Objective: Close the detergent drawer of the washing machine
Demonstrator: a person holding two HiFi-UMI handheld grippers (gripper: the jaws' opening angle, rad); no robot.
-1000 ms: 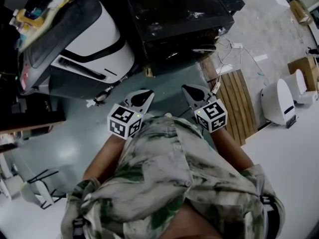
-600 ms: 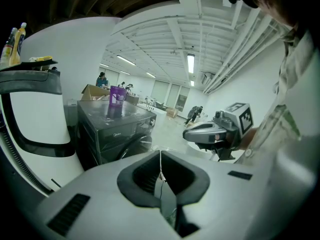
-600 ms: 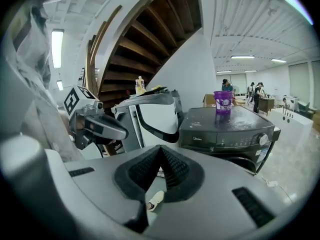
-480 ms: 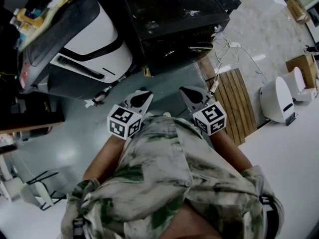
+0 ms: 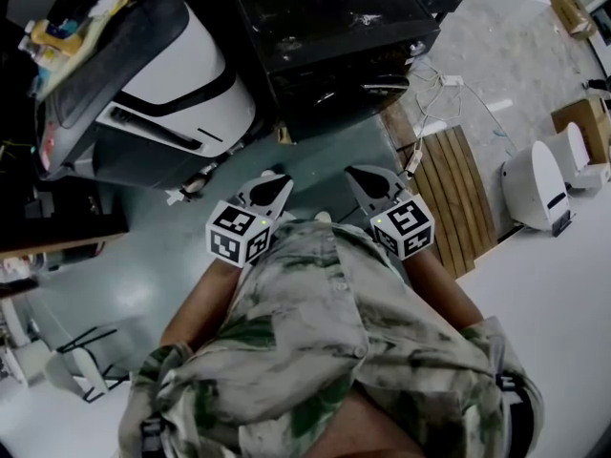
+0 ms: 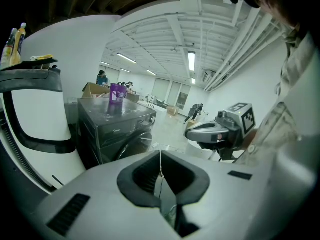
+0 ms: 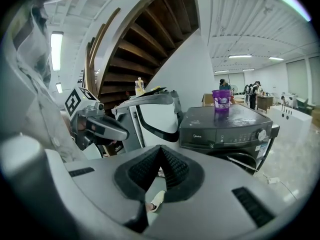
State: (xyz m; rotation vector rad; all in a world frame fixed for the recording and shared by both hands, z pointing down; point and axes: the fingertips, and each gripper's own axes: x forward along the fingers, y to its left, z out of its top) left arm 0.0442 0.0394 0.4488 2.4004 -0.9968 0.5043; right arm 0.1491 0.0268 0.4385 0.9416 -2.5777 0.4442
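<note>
Left claw (image 5: 276, 179), right claw (image 5: 360, 175) shifted slightly before glossy black washing machine (image 5: 334, 27); ribbed pads (image 7: 175, 169) shut, empty.

Dim and underexposed in the head view, with the black washing machine (image 5: 334, 27) sunk in shadow apart from faint glints on its top; brighter only at the far right, on the pale floor (image 5: 535, 55). Lit in both gripper views by long ceiling tubes (image 6: 192, 61), blown out to white. Heavy fisheye bending there, black vignetted corners, soft focus nearest the lens, sharper detail far off, deep shade under the staircase (image 7: 150, 34).
</note>
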